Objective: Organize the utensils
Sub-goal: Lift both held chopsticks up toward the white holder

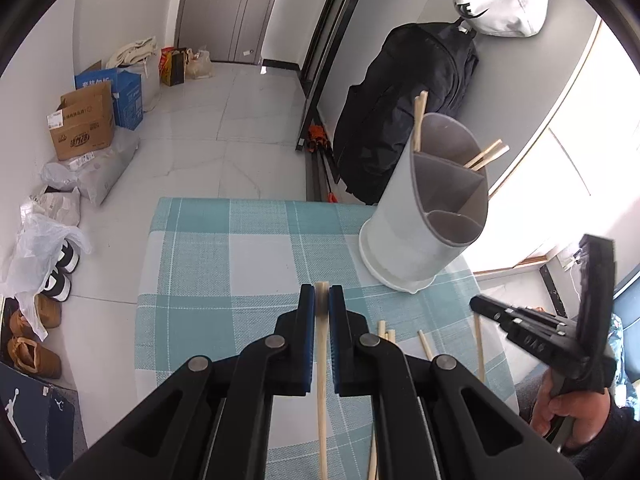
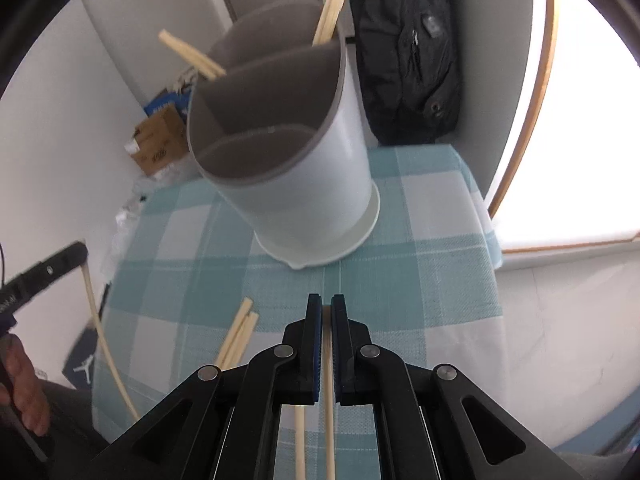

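In the left wrist view my left gripper (image 1: 322, 300) is shut on a pale wooden chopstick (image 1: 322, 400) that runs back between its jaws. My right gripper (image 2: 327, 308) is shut on another chopstick (image 2: 329, 364), above the checked tablecloth. The white utensil holder (image 2: 296, 168) with grey dividers stands just beyond both grippers, and a few chopsticks (image 2: 330, 12) lean in its far compartment. Several loose chopsticks (image 2: 240, 332) lie on the cloth between the grippers. Each view catches the other gripper at its edge: the right gripper (image 1: 480, 305) and the left gripper (image 2: 76, 252).
The small table with the teal checked cloth (image 1: 224, 264) ends close on every side. A black backpack (image 1: 404, 120) hangs behind the holder by a bright window. Boxes, bags and shoes (image 1: 48, 280) line the floor to the left. A hand (image 1: 568, 412) grips the right tool's handle.
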The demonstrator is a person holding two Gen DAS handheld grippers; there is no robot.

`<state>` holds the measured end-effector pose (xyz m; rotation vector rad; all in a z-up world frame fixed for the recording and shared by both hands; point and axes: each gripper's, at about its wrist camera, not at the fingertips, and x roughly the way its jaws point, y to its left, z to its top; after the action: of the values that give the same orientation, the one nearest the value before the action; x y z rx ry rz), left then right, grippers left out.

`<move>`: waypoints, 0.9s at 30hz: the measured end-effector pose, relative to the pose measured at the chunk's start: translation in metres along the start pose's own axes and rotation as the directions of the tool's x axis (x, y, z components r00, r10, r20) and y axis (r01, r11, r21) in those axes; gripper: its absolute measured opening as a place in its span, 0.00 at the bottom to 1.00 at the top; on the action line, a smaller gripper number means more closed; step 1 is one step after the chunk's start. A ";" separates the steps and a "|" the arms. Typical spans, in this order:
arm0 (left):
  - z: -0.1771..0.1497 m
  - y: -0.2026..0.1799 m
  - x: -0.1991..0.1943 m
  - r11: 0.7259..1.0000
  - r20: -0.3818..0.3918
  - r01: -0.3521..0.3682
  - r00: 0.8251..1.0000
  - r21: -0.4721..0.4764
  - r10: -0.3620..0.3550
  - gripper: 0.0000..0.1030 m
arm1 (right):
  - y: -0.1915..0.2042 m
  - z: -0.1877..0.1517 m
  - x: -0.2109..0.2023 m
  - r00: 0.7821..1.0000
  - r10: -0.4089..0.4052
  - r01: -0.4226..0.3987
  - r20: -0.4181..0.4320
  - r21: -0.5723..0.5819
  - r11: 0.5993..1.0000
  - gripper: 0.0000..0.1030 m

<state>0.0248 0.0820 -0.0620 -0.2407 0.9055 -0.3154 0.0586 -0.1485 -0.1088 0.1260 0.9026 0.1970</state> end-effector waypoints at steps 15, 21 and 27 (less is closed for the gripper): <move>0.015 -0.044 -0.051 0.999 0.077 0.013 0.997 0.047 -0.016 0.01 | 0.019 0.033 -0.090 0.880 0.149 -0.183 0.451 0.032 0.983 0.03; 0.032 -0.060 -0.064 0.996 0.103 0.005 0.995 0.091 -0.014 0.01 | 0.022 0.047 -0.102 0.855 0.174 -0.207 0.488 0.013 0.978 0.03; 0.012 -0.033 -0.007 0.999 -0.086 0.011 0.996 0.048 -0.007 0.12 | 0.014 0.037 -0.083 0.877 0.196 -0.232 0.438 0.029 0.972 0.04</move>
<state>0.0245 0.0551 -0.0388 -0.1876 0.9809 -0.3579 0.0367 -0.1545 -0.0198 0.3337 0.4486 0.3249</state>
